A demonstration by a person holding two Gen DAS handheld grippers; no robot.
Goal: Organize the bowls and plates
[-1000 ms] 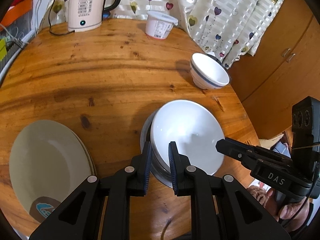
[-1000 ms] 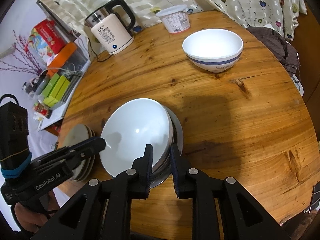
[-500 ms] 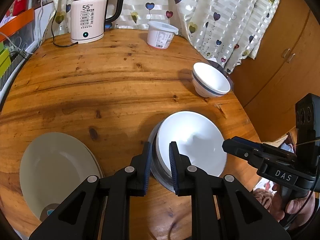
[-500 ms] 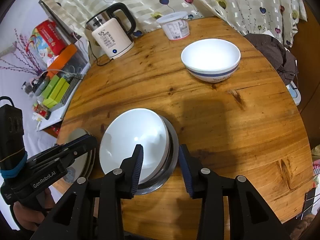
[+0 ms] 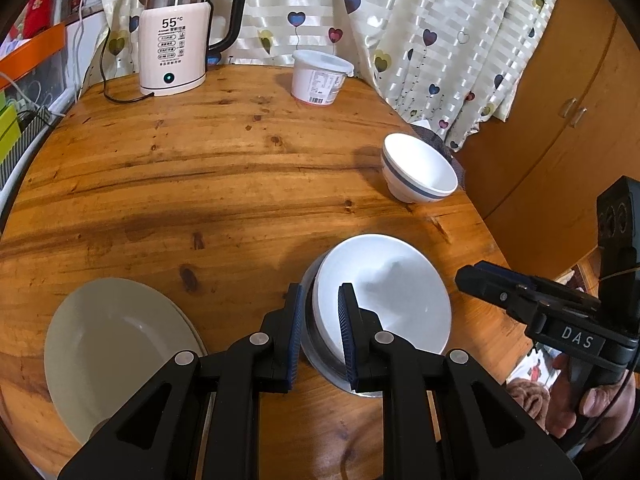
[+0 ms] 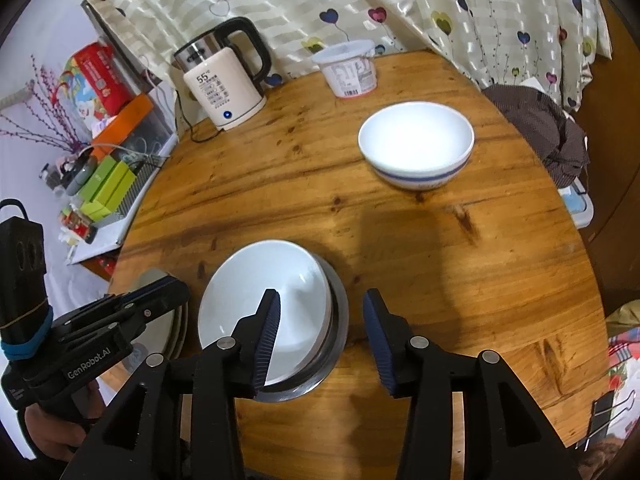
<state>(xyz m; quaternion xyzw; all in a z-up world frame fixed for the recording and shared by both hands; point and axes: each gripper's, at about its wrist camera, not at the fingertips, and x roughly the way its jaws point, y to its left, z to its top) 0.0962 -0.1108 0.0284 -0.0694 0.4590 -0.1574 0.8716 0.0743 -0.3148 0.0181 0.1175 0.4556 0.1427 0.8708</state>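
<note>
1. Left gripper: we find its fingers pinching the near rim of the white bowl, one finger outside the wall and one inside, lower centre of the left wrist frame.
2. Right gripper: we find its fingers spread apart and holding nothing, just right of the same bowl, lower centre of the right wrist frame.
3. White bowl: nested in a metal bowl, both on the round wooden bench.
4. Stacked plates: lower left of the left wrist frame, on the bench beside the nested bowls.
5. Blue-banded bowl: upright, upper right of centre in the right wrist frame, well apart from the others.
6. Kettle and lidded tub: we list these along the top of the left wrist frame, before the curtain.
</note>
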